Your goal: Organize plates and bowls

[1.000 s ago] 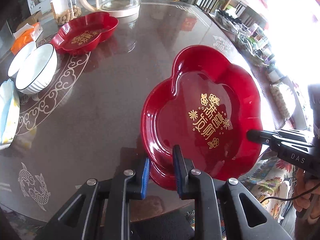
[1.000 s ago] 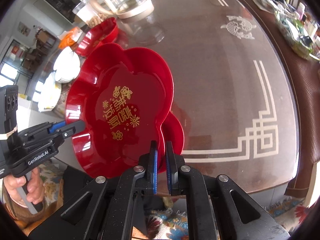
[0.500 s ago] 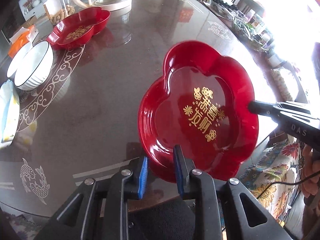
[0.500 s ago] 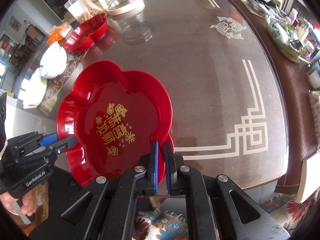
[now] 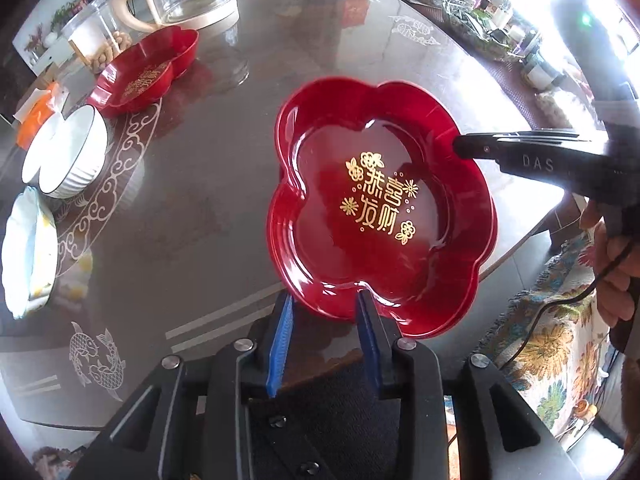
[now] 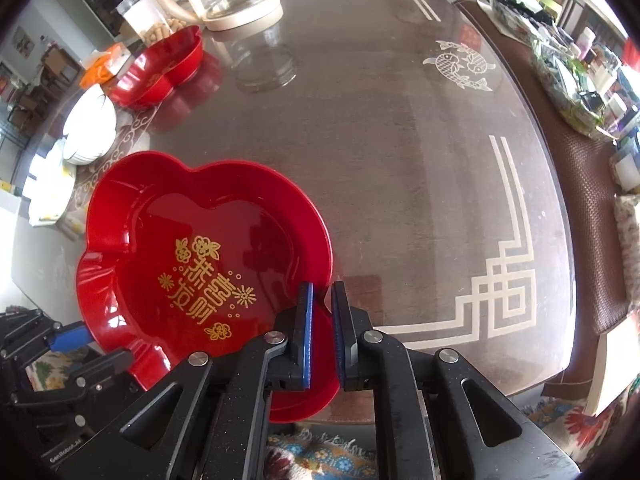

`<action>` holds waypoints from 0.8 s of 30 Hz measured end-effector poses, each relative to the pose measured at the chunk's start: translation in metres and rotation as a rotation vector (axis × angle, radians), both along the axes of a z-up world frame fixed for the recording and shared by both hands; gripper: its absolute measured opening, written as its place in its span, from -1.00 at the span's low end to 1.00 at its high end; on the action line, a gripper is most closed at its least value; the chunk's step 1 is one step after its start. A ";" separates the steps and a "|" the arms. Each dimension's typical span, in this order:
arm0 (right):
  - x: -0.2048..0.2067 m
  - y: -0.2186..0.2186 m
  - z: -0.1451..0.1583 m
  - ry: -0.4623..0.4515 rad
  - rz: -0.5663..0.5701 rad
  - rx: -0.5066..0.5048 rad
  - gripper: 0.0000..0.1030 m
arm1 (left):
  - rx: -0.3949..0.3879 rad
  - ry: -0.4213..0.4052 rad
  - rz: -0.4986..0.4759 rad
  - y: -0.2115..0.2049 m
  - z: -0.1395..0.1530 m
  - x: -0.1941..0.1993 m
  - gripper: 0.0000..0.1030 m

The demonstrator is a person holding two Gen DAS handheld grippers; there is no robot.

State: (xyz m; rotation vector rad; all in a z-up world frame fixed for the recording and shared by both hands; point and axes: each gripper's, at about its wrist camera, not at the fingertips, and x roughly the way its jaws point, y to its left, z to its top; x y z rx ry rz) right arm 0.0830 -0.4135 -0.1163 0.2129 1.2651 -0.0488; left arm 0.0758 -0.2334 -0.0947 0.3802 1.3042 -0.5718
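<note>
Since the earlier frame the left gripper (image 5: 324,336) spread off the red plate (image 5: 380,204); right gripper (image 6: 322,332) pinched its rim; carrying needed level support.

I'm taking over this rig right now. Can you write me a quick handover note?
Left tongs: open, jaws just been opening, astride the red flower-shaped plate's near rim, not pressing.
Right tongs: shut on that plate's rim.
The plate is at the table's front edge. The second red plate, white bowls and white dish are far left.
Done: bowls nested.
Left, probably: carry this plate to its twin.
</note>
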 end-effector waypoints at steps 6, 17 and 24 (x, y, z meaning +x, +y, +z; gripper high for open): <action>-0.002 0.001 0.013 -0.051 -0.010 -0.005 -0.61 | -0.060 -0.079 0.058 0.041 0.023 0.001 -0.37; -0.060 0.039 0.046 -0.301 -0.093 -0.036 0.23 | -0.293 -0.277 0.283 0.119 0.025 -0.006 0.62; -0.109 0.082 0.033 -0.442 -0.166 -0.144 0.24 | -0.300 -0.281 0.308 0.140 0.001 -0.015 0.62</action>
